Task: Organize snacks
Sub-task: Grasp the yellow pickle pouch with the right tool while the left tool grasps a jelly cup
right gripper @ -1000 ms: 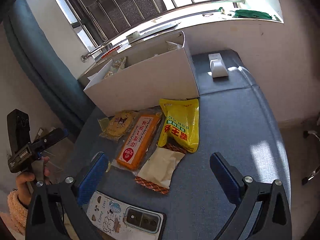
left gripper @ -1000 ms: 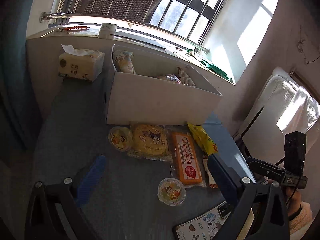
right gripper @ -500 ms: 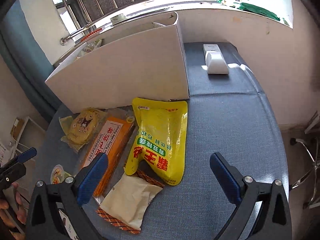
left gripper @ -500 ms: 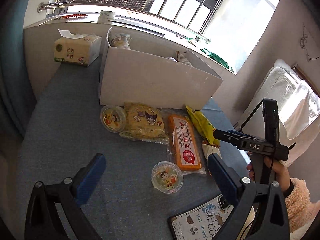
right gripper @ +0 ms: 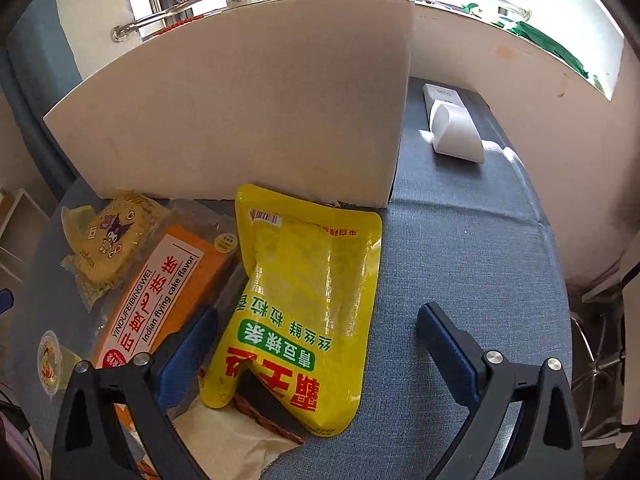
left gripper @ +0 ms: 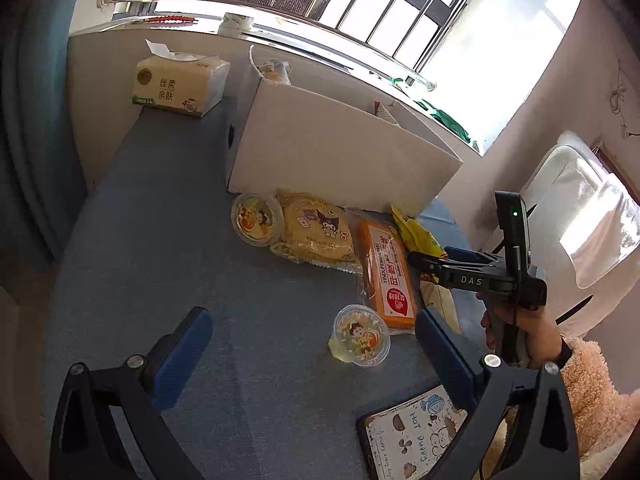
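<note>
Snacks lie in front of a white box [left gripper: 332, 156] on the blue table. In the right wrist view my right gripper [right gripper: 316, 352] is open low over a yellow pouch [right gripper: 304, 300], its fingers on either side of the pouch's near end. Beside the pouch lie an orange cake pack [right gripper: 160, 296], a Kuromi pastry pack [right gripper: 108, 236] and a beige packet [right gripper: 224, 440]. In the left wrist view my left gripper [left gripper: 312, 340] is open and empty above the table, near a jelly cup [left gripper: 360, 336]. A second jelly cup [left gripper: 256, 218] sits by the box. The right gripper [left gripper: 424, 260] shows there too.
A tissue pack [left gripper: 180, 84] stands at the back left by the sill. A phone in a cartoon case [left gripper: 412, 436] lies at the near edge. A white device [right gripper: 452, 128] sits right of the box. A white chair [left gripper: 580, 232] stands off the table's right.
My right gripper has moved forward and down, close over the yellow pouch. My left gripper has drawn back and tilted, so the table looks farther.
</note>
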